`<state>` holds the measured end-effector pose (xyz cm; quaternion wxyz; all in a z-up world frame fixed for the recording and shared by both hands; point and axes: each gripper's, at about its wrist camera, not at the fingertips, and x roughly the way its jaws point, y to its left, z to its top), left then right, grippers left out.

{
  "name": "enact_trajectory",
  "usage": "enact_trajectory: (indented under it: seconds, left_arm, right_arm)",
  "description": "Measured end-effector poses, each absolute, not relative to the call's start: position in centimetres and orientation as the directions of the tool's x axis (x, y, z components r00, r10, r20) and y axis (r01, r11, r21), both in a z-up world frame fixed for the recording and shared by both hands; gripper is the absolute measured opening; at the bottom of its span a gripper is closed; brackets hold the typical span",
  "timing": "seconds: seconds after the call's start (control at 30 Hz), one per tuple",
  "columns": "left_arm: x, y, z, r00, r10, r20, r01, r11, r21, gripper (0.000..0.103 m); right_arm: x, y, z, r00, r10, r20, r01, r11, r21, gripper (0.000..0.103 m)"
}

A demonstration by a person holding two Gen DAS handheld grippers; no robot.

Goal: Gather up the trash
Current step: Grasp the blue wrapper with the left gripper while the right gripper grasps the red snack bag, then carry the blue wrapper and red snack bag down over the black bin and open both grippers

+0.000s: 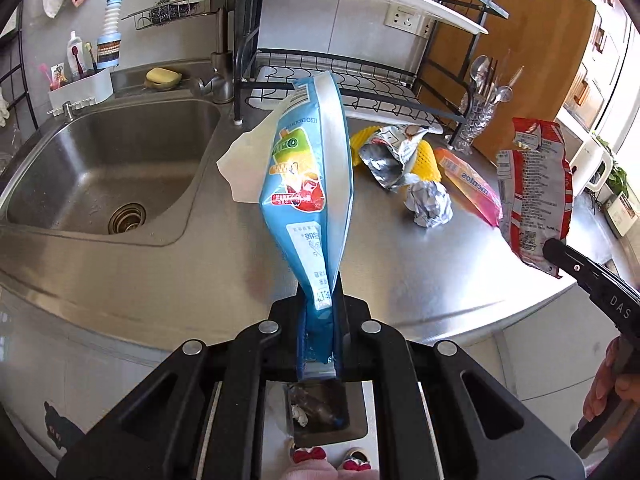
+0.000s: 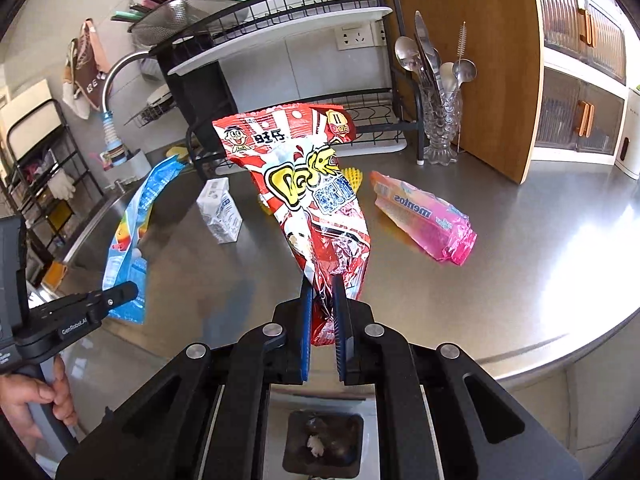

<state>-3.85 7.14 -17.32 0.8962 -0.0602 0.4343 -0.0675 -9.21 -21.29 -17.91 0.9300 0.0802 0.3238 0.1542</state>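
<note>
Left gripper [image 1: 320, 308], closed on the lower end of a blue wrapper [image 1: 308, 184]; the wrapper stands up from the jaws, lifted clear of the steel counter [image 1: 400, 280], its top leaning toward the dish rack [image 1: 360, 80]. In the right wrist view the same wrapper [image 2: 132, 236] hangs at the left edge, pinched by the left gripper [image 2: 120, 294].

Right gripper [image 2: 322, 312], jaws drawn close with a narrow gap, clamping the crumpled bottom of a red bag [image 2: 316, 200]. The bag rises upright above the counter [image 2: 520, 280]. In the left wrist view the red bag [image 1: 532, 188] is held at the right edge by the right gripper [image 1: 560, 254].

Below both grippers, past the counter edge, a dark bin [image 1: 320, 412] with scraps inside; also seen in the right wrist view [image 2: 324, 448].

On the counter, well apart from the jaws: pink Mentos pack [image 2: 428, 220], white carton [image 2: 222, 212], yellow mesh [image 1: 428, 160], foil bag [image 1: 388, 156], foil ball [image 1: 430, 204] and a white tissue [image 1: 240, 160] just behind the blue wrapper. Sink [image 1: 112, 168] at the left; a glass of cutlery [image 2: 440, 120] stands beside the rack.
</note>
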Motion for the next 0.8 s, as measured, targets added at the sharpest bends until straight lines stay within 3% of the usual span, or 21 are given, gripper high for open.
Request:
enact_trajectory:
  seconds: [0.4,0.8]
  left_arm:
    - [-13.7,4.5,-20.3,0.527,-0.208,-0.824,0.071,0.977,-0.201,0.009]
    - [-18.1,2.7,-29.0,0.353,-0.240,-0.904,0.058,0.970,-0.235,0.008]
  right_arm:
    - [-18.2,-19.8,-22.2,0.571,0.492,-0.657,-0.396,0.866,0.304,0.011]
    - [-20.2,-19.5,-33.0,0.347,0.453,-0.821,-0.313,0.881,0.354,0.011]
